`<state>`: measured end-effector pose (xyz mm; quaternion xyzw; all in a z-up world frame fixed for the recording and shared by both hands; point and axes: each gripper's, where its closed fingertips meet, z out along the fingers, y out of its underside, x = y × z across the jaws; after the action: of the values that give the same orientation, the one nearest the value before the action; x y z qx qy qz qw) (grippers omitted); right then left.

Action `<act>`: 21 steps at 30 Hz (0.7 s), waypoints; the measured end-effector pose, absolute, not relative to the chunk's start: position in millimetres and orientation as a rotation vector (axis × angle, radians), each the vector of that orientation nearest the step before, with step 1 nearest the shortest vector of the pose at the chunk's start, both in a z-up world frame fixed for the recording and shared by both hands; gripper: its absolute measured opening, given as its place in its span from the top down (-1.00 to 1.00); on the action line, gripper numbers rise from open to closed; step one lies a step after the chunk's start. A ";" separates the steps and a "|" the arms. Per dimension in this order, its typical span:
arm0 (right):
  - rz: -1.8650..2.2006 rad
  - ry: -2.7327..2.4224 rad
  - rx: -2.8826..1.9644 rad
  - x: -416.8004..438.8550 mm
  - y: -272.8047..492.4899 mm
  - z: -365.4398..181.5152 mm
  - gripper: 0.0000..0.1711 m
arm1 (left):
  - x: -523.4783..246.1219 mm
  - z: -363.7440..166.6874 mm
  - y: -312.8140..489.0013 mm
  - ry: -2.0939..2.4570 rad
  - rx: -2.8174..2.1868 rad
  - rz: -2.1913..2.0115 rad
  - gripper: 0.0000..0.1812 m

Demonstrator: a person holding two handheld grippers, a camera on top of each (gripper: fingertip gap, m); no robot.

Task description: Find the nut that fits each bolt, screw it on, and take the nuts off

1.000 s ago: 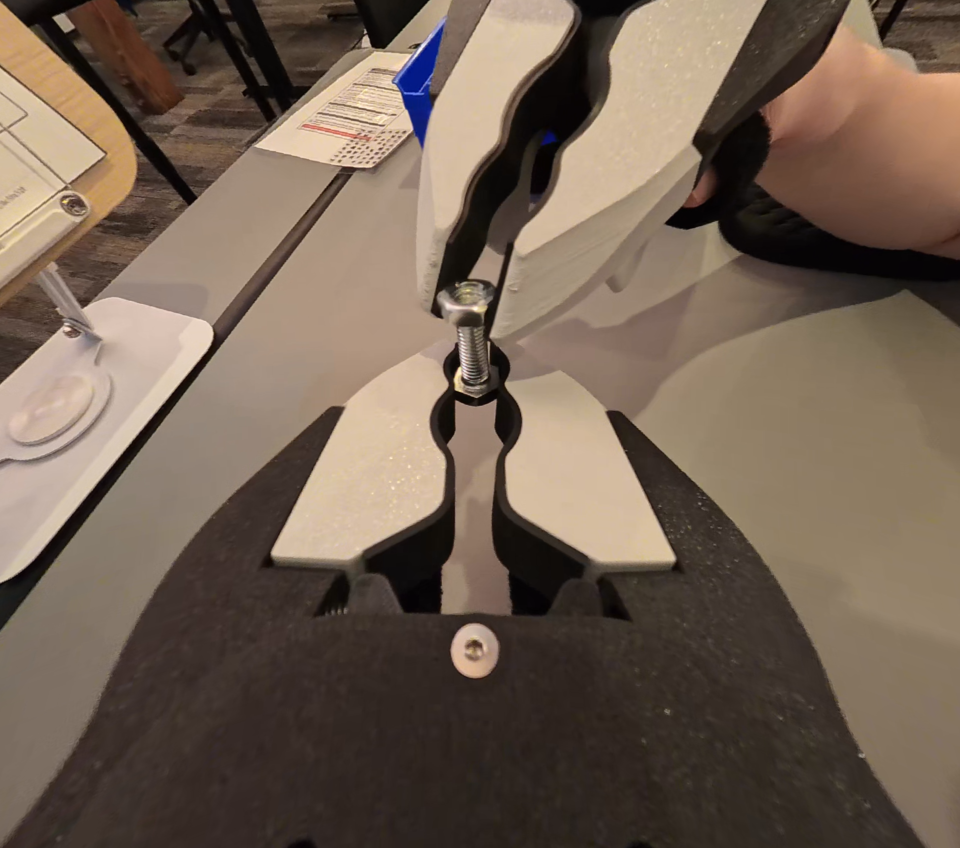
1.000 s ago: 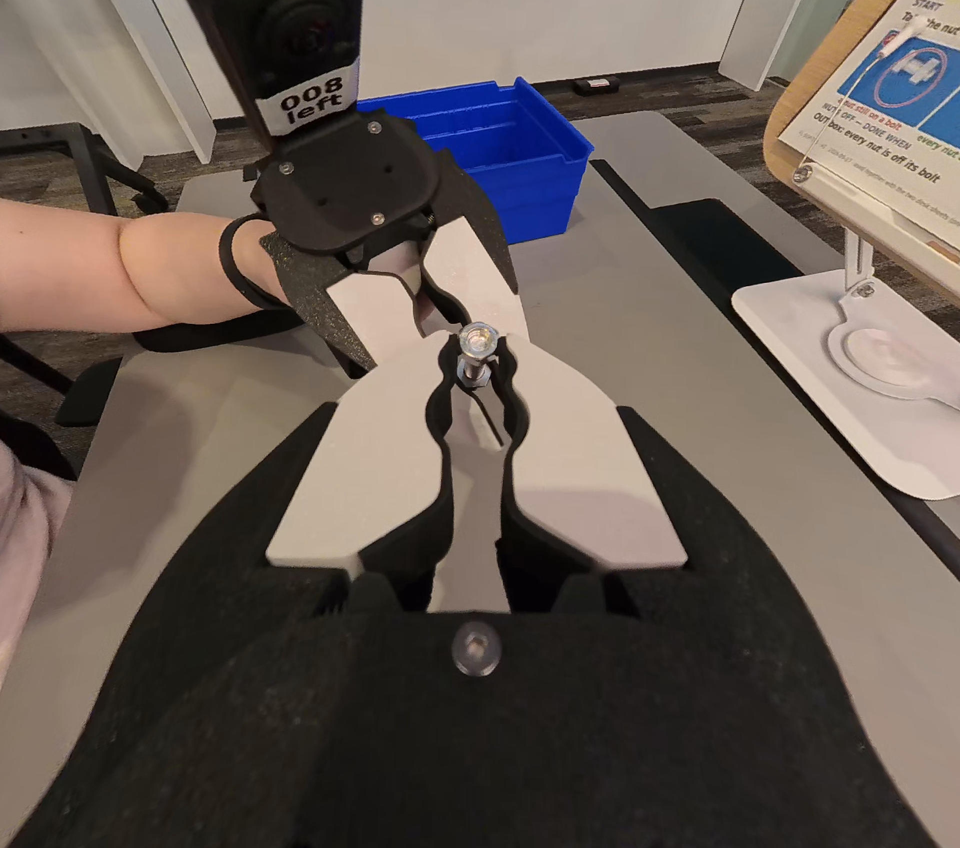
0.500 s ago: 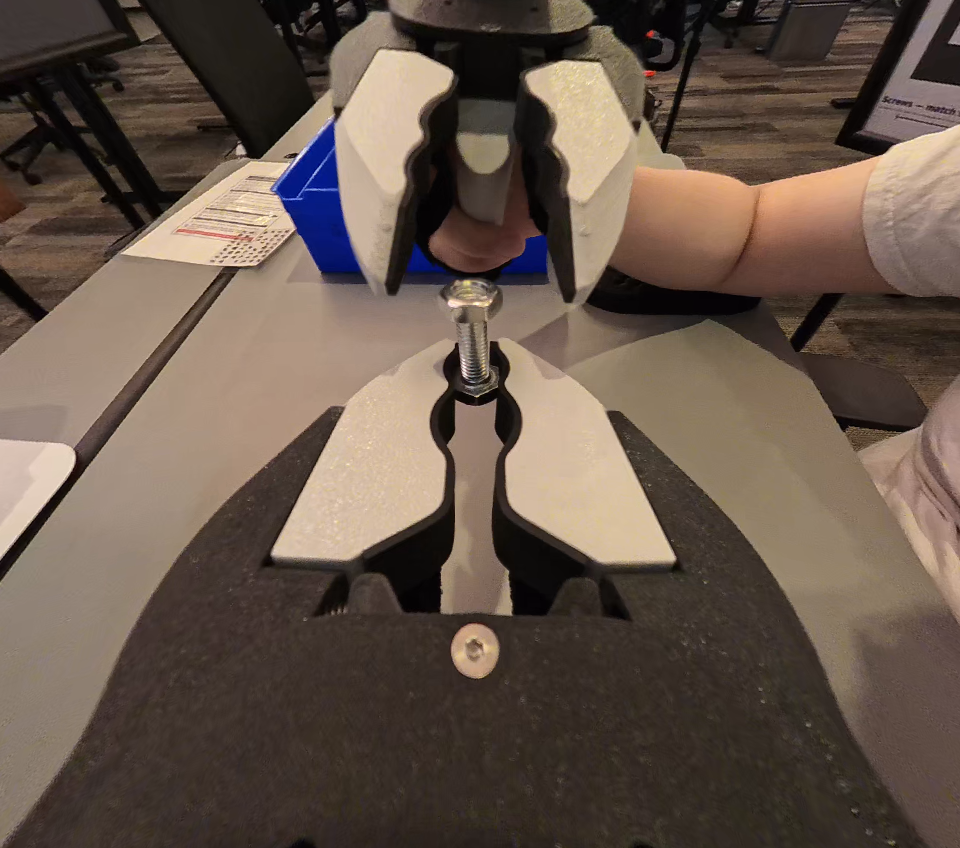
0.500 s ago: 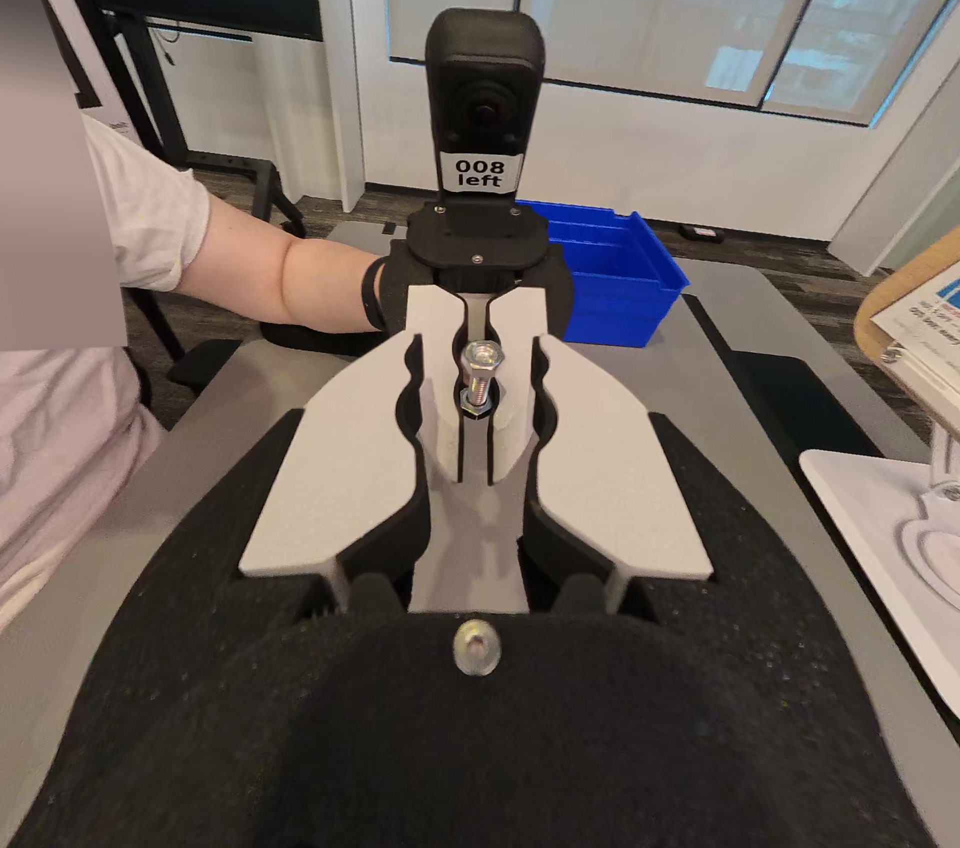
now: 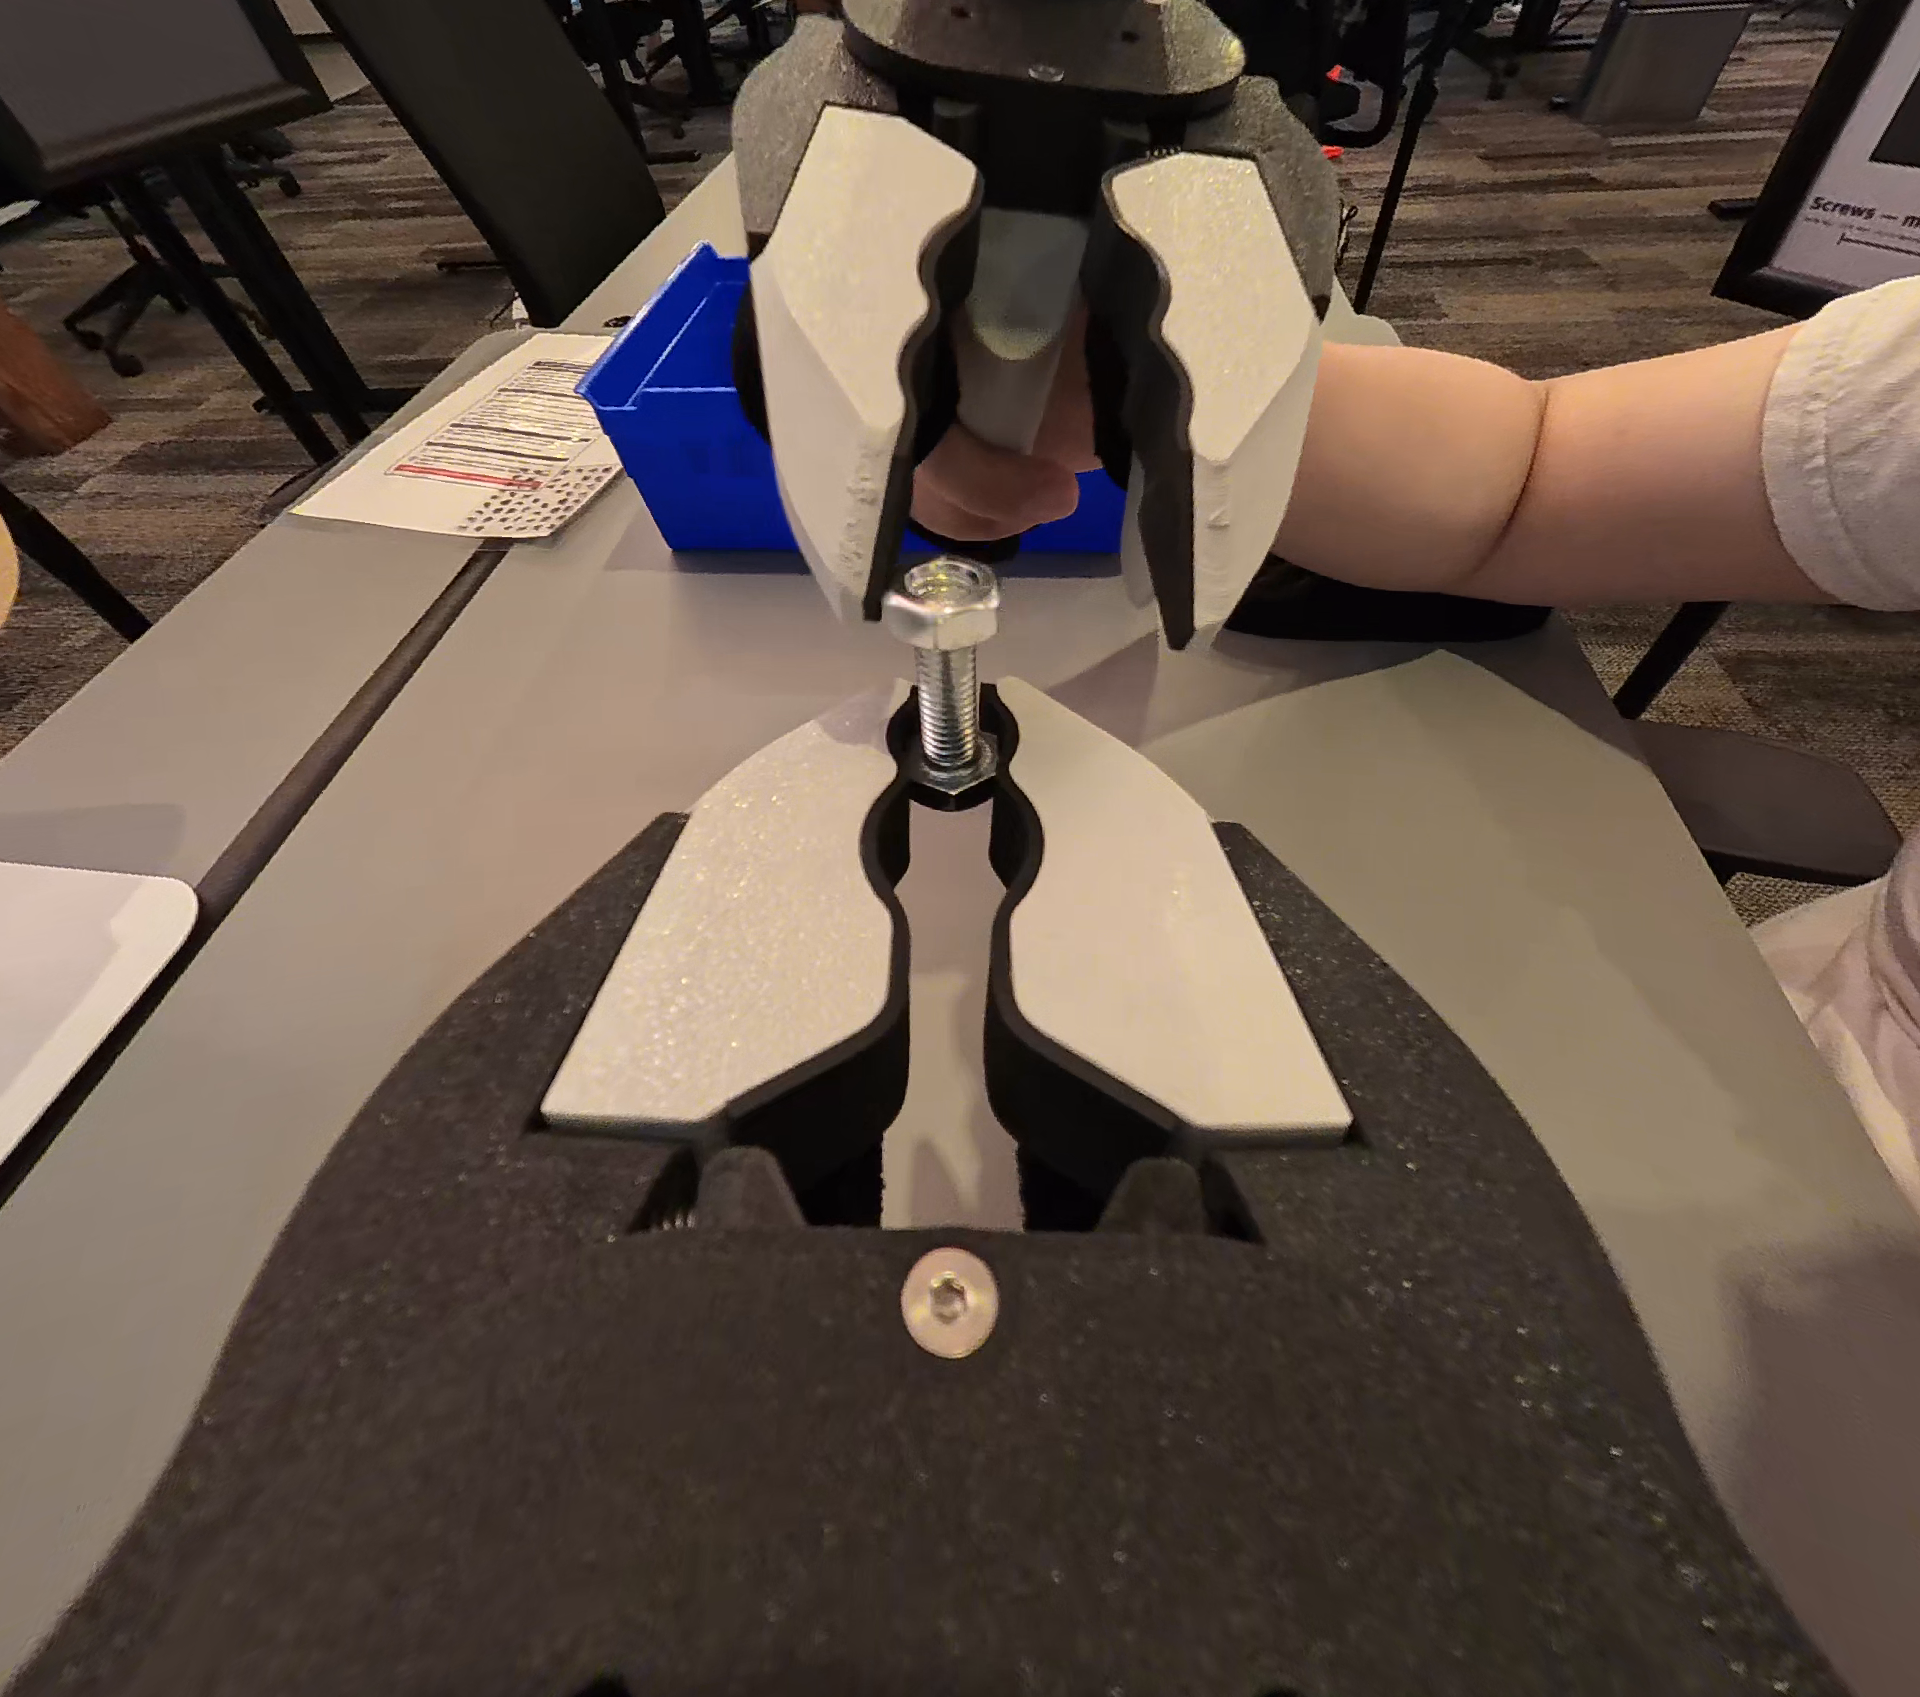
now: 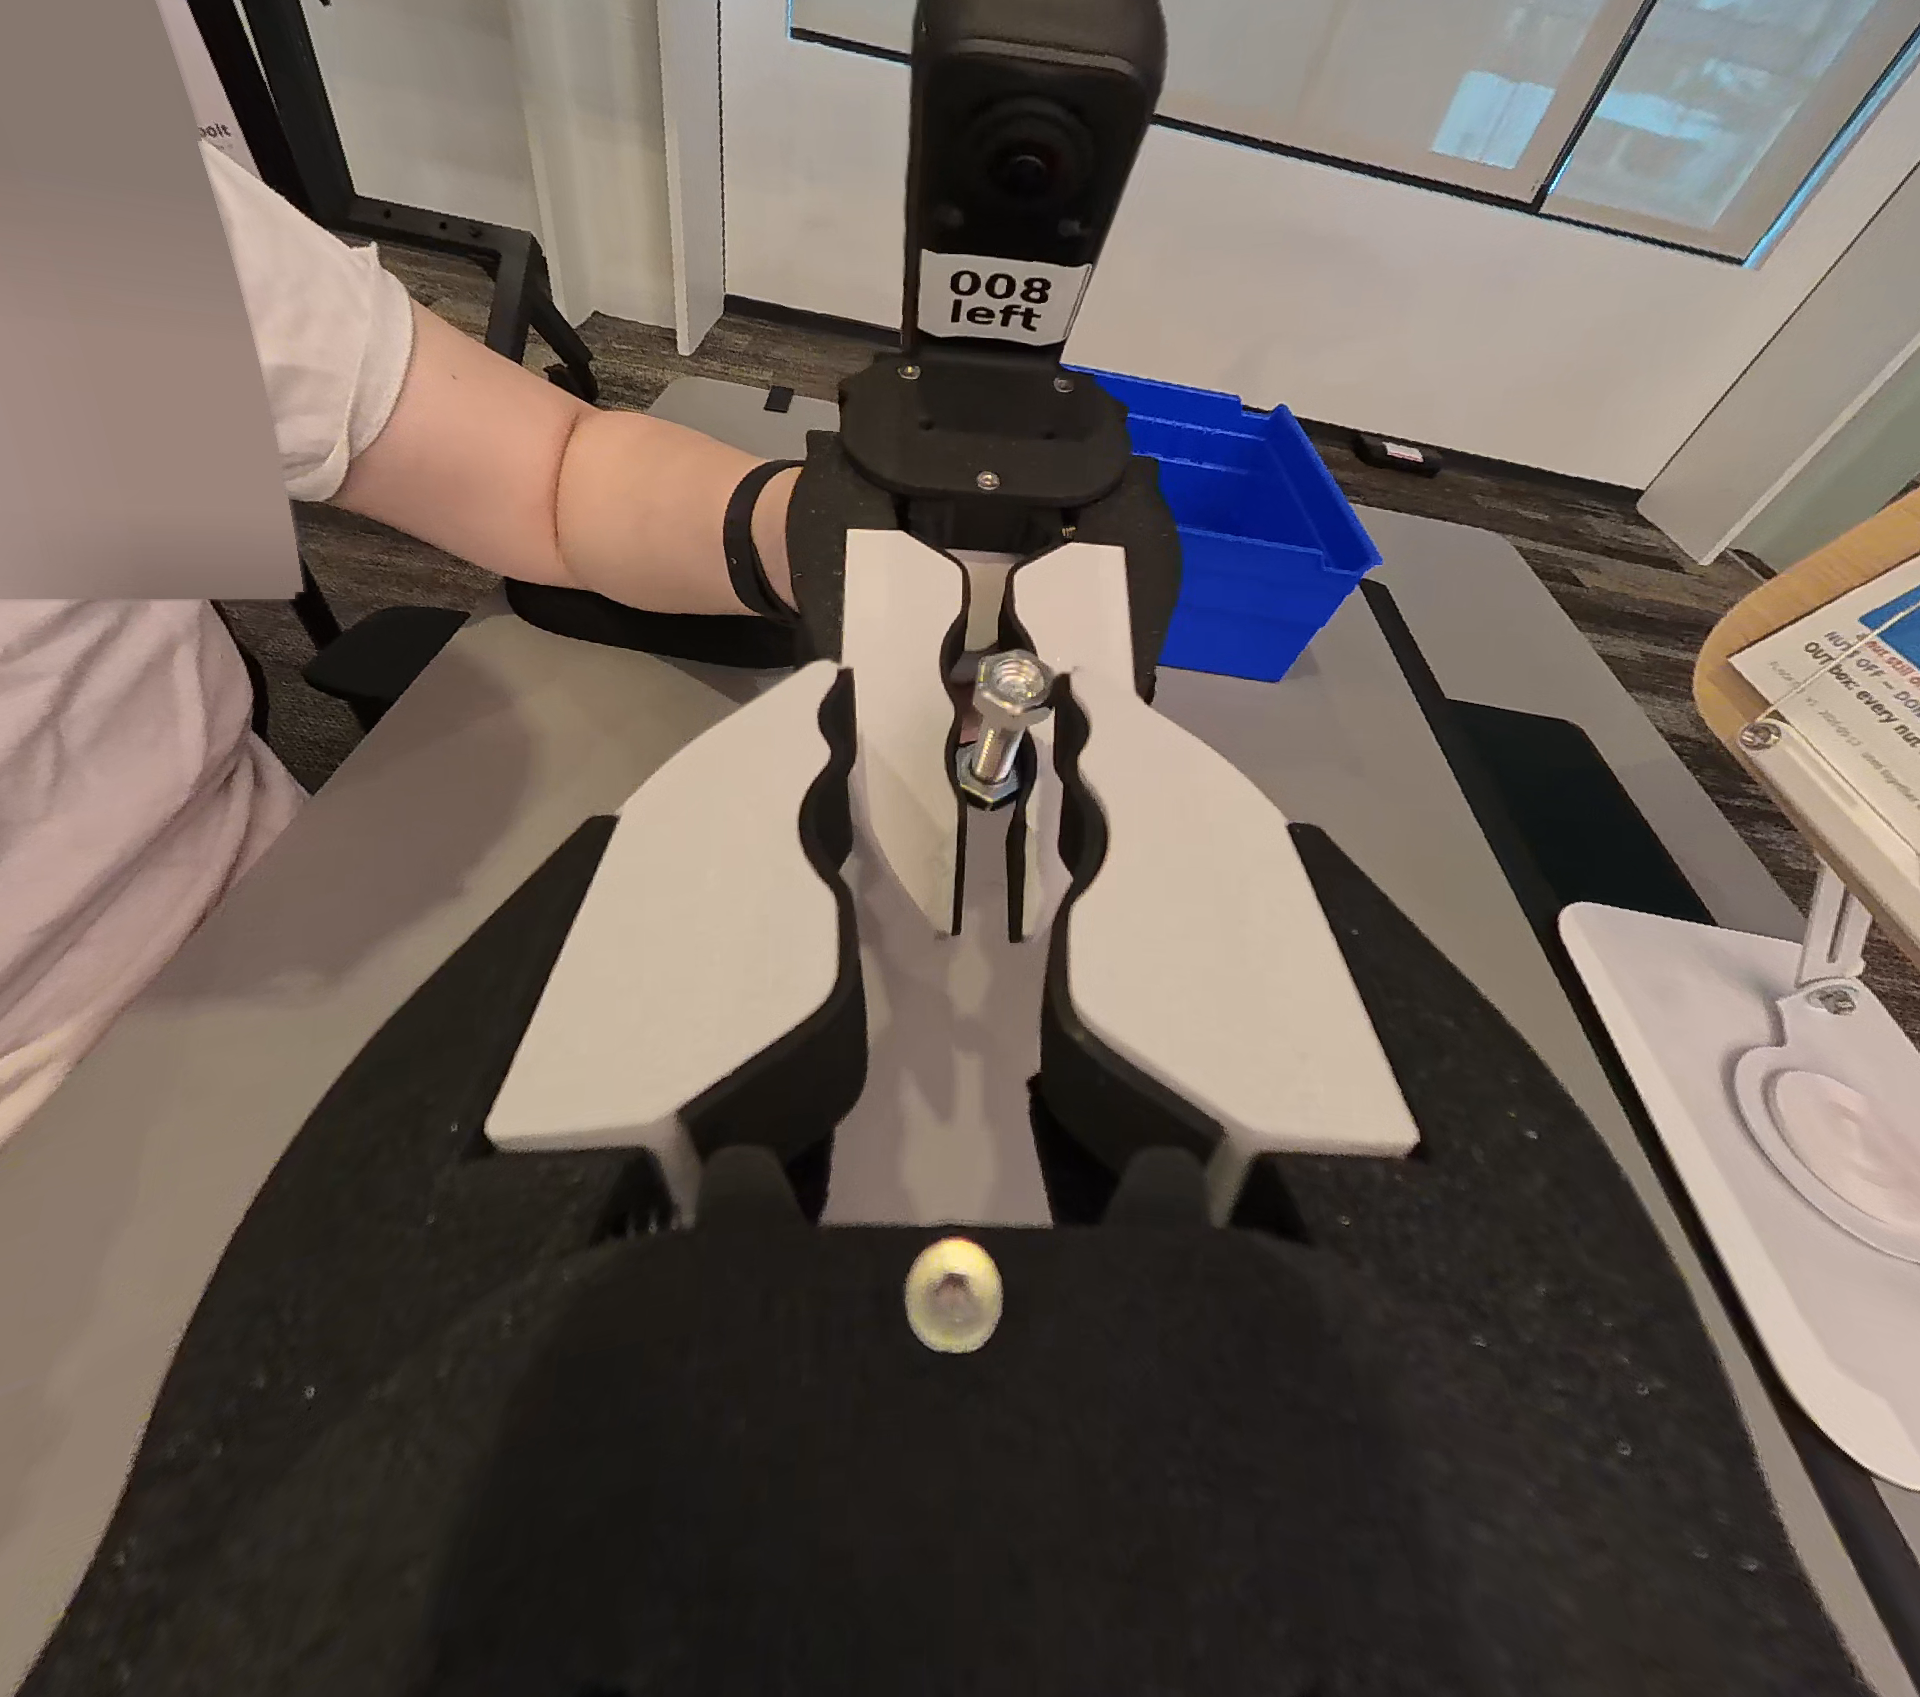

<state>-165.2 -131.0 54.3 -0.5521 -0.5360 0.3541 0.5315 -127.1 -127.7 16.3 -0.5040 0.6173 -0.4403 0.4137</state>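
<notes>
A silver bolt [image 5: 943, 691] stands upright, hex head on top, with a nut [image 5: 954, 777] on its lower thread. My left gripper [image 5: 951, 712] is shut on the nut and holds it above the grey table [image 5: 468, 764]. My right gripper [image 5: 1023, 608] faces it, open, with its fingertips on either side of the bolt head and not touching it. In the right wrist view my right gripper [image 6: 951, 691] is open around the left gripper [image 6: 982, 920]. The bolt [image 6: 1003, 712] and the nut [image 6: 987, 790] show between them.
A blue bin [image 5: 675, 442] stands at the back of the table; it also shows in the right wrist view [image 6: 1247, 567]. A printed sheet [image 5: 499, 452] lies left of it. A white stand base [image 6: 1766, 1128] with a wooden instruction board [image 6: 1849, 712] is at the right edge. About 5 cm separates my left fingertips from my right. The white stand base [image 6: 1766, 1128] is about 40 cm from both grippers' fingertips.
My right gripper was tilted and shut on the bolt head; it has let go, opened, and swung back upright to face my left gripper. The left gripper still holds the nut.
</notes>
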 end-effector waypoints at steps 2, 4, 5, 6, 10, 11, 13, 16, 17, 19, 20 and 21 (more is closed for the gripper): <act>0.835 -1.277 -1.323 -164.2 -130.1 54.5 0.57 | -127.8 17.3 -125.6 1.543 -1.272 -1.101 0.90; 0.829 -1.279 -1.327 -162.8 -129.7 54.2 0.57 | -128.7 18.1 -123.7 1.539 -1.272 -1.090 0.90; 0.827 -1.280 -1.329 -161.9 -129.6 54.4 0.57 | -129.2 18.8 -122.5 1.532 -1.274 -1.086 0.90; 0.826 -1.285 -1.331 -160.9 -130.0 54.1 0.59 | -129.8 19.7 -121.5 1.526 -1.277 -1.087 0.90; 0.804 -1.285 -1.341 -157.0 -128.4 54.8 0.67 | -131.5 21.6 -118.9 1.511 -1.285 -1.103 0.90; 0.807 -1.262 -1.340 -156.8 -126.3 56.7 0.65 | -131.3 21.4 -119.9 1.515 -1.283 -1.107 0.90; 0.850 -1.221 -1.325 -159.2 -125.1 60.7 0.60 | -129.9 19.6 -123.6 1.535 -1.275 -1.107 0.90; 0.881 -1.222 -1.321 -164.6 -126.6 58.4 0.56 | -127.5 16.9 -128.5 1.559 -1.265 -1.094 0.90; 0.873 -1.239 -1.323 -165.8 -127.7 56.3 0.56 | -127.2 16.8 -129.0 1.560 -1.264 -1.090 0.90; 0.839 -1.274 -1.321 -166.5 -130.0 53.7 0.56 | -127.5 17.7 -127.8 1.554 -1.265 -1.086 0.90; 0.818 -1.288 -1.313 -166.5 -131.6 54.0 0.56 | -128.0 18.8 -127.3 1.548 -1.265 -1.091 0.90; 0.793 -1.296 -1.312 -165.7 -131.7 54.5 0.55 | -128.5 20.0 -127.0 1.544 -1.263 -1.095 0.90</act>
<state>-165.7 -131.7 54.5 -0.5514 -0.5444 0.3331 0.5372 -128.5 -127.0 20.0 -0.5038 0.6158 -0.4369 0.4198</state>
